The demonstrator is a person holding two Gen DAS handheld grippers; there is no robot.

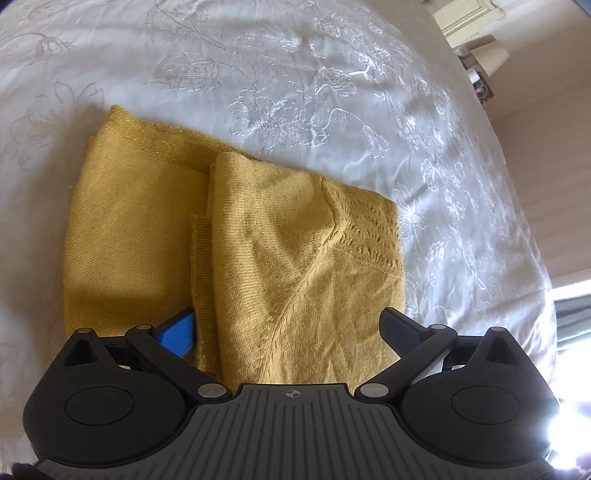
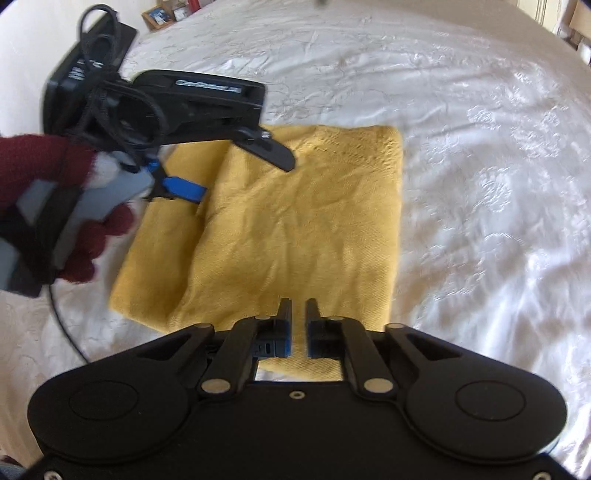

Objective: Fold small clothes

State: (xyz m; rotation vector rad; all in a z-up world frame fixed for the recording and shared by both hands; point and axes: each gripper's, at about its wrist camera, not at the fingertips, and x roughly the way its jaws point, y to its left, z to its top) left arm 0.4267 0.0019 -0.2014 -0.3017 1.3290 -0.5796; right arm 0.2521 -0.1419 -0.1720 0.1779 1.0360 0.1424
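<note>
A folded mustard-yellow knit garment lies on the white embroidered bedspread; a folded flap overlaps its right part. My left gripper is open wide, its jaws straddling the near part of the flap, one blue pad beside the fold edge. In the right wrist view the garment lies flat, and the left gripper hangs over its far left corner, held by a hand in a dark red glove. My right gripper is over the garment's near edge, jaws nearly together with a narrow gap, holding nothing.
The bedspread spreads widely to the right and far side. A black cable trails on the bed at left. Picture frames stand beyond the far bed edge. Furniture and a lampshade stand at the right past the bed.
</note>
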